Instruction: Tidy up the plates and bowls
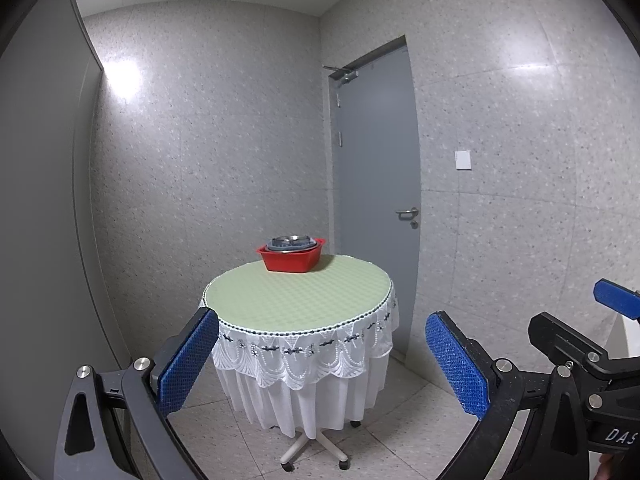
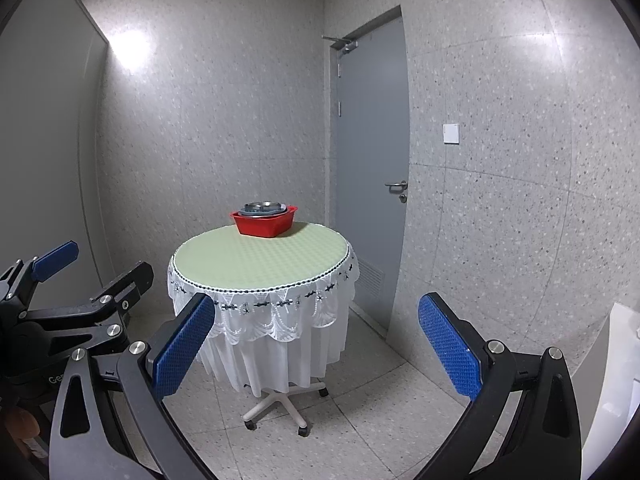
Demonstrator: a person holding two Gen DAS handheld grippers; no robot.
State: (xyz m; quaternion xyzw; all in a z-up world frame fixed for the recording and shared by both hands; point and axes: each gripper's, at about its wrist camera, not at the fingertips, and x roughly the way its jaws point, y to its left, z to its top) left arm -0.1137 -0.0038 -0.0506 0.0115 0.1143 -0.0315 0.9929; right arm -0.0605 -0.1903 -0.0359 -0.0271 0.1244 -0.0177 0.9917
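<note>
A red plastic tub [image 1: 291, 259] sits at the far edge of a small round table [image 1: 296, 300] with a pale green top and white lace skirt. Stacked grey plates and metal bowls [image 1: 291, 242] lie inside the tub. It also shows in the right wrist view [image 2: 264, 223], with the dishes [image 2: 264, 209] in it. My left gripper [image 1: 320, 364] is open and empty, well short of the table. My right gripper [image 2: 316, 346] is open and empty too, held back from the table [image 2: 260, 264]. Each gripper shows at the edge of the other's view.
A closed grey door [image 1: 376, 200] with a lever handle stands right of the table. Speckled walls close in behind and to the right. The table stands on a wheeled base [image 2: 280, 404] on a tiled floor. A white object [image 2: 616, 368] is at the right edge.
</note>
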